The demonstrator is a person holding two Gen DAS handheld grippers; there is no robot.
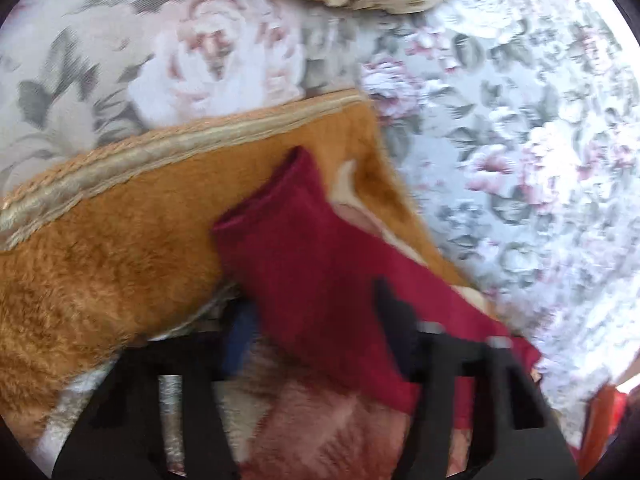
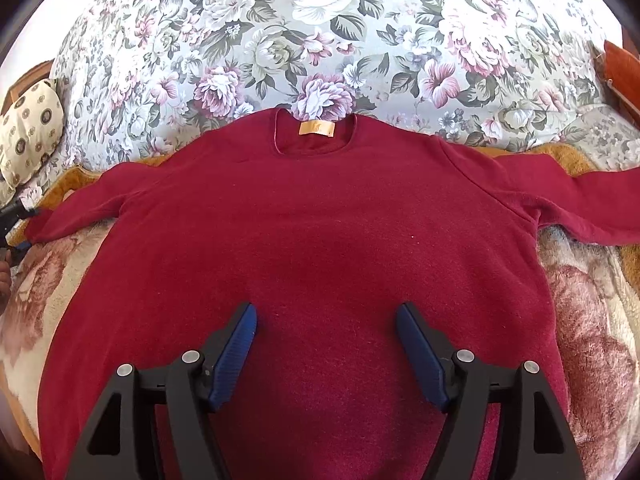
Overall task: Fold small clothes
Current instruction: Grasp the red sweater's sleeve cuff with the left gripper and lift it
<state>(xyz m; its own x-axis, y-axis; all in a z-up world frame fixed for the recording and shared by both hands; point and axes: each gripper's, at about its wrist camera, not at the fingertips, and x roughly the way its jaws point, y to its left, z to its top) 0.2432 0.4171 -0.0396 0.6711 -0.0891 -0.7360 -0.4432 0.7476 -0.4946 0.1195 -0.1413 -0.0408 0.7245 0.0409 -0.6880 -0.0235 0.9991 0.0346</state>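
A dark red sweater (image 2: 320,220) lies flat, neck away from me, an orange label (image 2: 316,128) at its collar, both sleeves spread sideways. My right gripper (image 2: 326,316) is open just above the sweater's lower body, blue pads wide apart. In the blurred left wrist view my left gripper (image 1: 316,320) sits at the left sleeve (image 1: 304,248), its jaws wide apart and the sleeve cloth draped over the right finger (image 1: 396,312). The left gripper's tip also shows at the sleeve cuff in the right wrist view (image 2: 20,216).
The sweater rests on a plush orange and cream blanket (image 1: 100,248) over a floral bedspread (image 2: 320,32). A cream patterned pillow (image 2: 28,120) lies at the far left. An orange-brown object (image 2: 622,72) sits at the far right.
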